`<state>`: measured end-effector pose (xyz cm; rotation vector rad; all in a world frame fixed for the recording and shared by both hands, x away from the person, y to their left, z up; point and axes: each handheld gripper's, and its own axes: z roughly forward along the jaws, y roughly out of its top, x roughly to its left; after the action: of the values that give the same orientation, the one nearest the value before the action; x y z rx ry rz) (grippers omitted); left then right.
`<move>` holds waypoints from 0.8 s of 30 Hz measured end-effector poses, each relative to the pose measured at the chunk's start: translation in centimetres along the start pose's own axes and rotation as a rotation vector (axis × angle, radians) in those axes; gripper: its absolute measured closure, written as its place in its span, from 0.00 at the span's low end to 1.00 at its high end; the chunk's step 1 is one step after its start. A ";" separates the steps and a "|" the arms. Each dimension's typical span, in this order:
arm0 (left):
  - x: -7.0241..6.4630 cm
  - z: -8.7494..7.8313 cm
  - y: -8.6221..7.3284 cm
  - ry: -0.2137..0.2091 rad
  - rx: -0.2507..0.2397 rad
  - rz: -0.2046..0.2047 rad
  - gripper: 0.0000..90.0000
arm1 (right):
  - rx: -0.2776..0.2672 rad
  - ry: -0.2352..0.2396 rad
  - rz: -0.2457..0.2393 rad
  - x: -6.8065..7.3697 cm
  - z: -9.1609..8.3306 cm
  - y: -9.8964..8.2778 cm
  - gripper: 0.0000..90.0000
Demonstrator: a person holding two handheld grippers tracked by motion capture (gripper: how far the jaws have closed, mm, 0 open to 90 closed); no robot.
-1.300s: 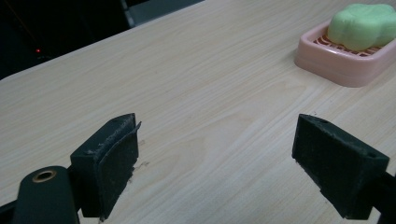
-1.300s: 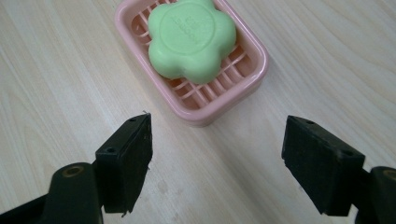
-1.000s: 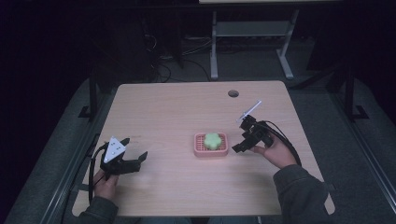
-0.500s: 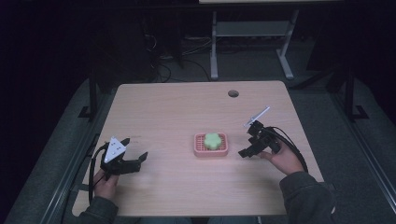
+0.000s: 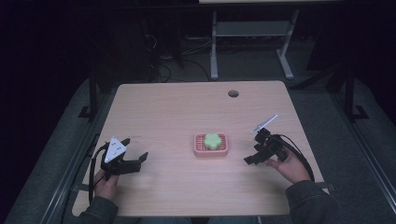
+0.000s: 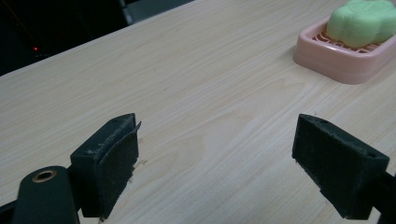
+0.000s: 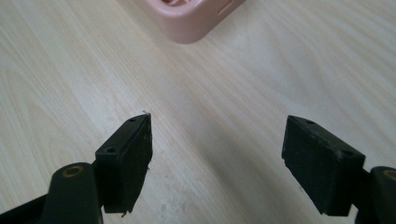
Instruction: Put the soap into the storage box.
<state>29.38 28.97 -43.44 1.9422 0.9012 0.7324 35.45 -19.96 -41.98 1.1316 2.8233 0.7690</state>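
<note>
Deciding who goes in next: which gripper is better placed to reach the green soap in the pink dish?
Right, probably. The right gripper sits open, nearer the pink dish holding the green soap; the left gripper, also open, lies farther off.

room dark | wooden table [image 5: 168, 112] | grey floor [image 5: 327, 107] | metal frame [image 5: 215, 51]

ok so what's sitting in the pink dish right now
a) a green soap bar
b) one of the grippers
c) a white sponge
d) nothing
a: the green soap bar lies inside the pink dish, with both the left gripper and right gripper open and apart from it.
</note>
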 end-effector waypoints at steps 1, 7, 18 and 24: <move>0.0 0.0 0.0 0.000 -0.001 0.001 0.16 | -0.003 0.000 0.001 0.0 0.0 -0.2 0.27; -0.1 0.0 0.0 0.000 -0.001 -0.007 0.16 | -0.012 -0.005 0.009 0.2 -0.3 -1.6 0.27; -0.1 0.1 0.0 -0.003 -0.007 -0.002 0.16 | -0.034 -0.032 0.011 0.8 -0.8 -4.1 0.27; -0.2 0.1 0.0 -0.006 -0.005 0.004 0.16 | -0.052 -0.037 0.020 1.1 -0.9 -5.4 0.27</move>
<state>29.38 28.78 -43.53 1.9413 0.8919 0.7298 30.97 -23.00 -43.36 1.1556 2.7494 0.8082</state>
